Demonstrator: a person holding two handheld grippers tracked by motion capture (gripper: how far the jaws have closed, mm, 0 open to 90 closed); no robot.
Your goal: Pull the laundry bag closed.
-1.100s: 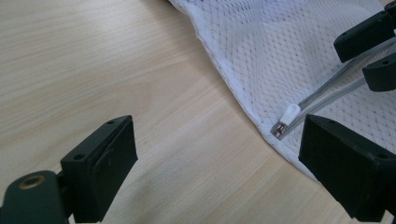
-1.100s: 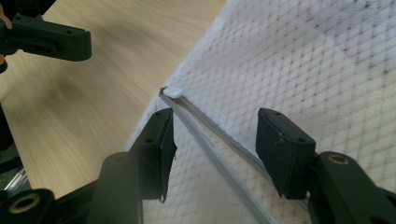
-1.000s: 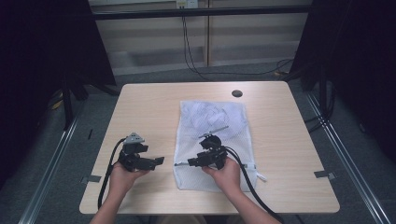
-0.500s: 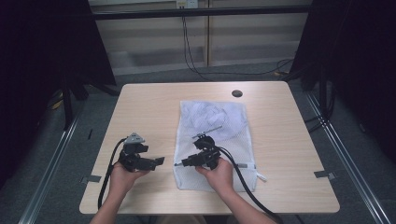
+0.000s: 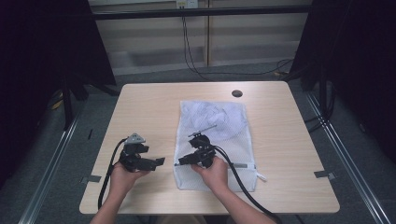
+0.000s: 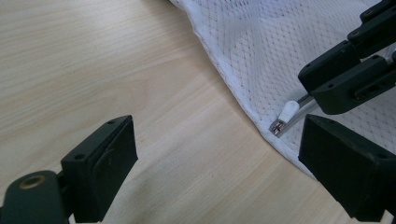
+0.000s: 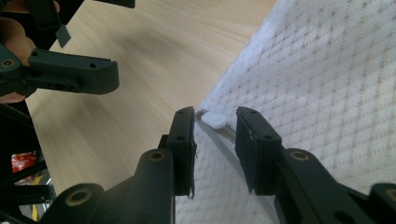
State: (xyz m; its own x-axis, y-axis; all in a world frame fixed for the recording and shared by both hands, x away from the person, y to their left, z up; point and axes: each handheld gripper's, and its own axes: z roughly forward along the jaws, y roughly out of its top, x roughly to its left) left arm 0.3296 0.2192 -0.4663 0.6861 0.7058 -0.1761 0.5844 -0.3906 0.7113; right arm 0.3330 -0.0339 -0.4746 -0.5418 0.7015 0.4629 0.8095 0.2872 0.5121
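White mesh laundry bag [image 5: 219, 140] lies mid-counter [image 5: 289, 140], toward the near edge. Right tongs [image 7: 215, 135] have just been closing around its white zipper pull [image 7: 214, 121], not yet pinching. Left tongs [image 6: 219, 154] open over bare counter.

Left forearm: enters from the bottom edge of the high view, angled up and slightly right.
Left hand [image 5: 122, 173]: wrapped around the body of the left tongs [image 5: 158, 162], wrist low.
Left tongs: jaws point toward the right tongs, spread wide, nothing between them.
Right forearm: enters from the bottom, angled up and left.
Right hand [image 5: 215, 169]: grips the rear of the right tongs [image 7: 214, 140].
Right tongs: jaws point left toward the left tongs, have just been closing, narrow gap remains, pads not pressed together.
Spacing: the two sets of jaw tips near each other, not touching.
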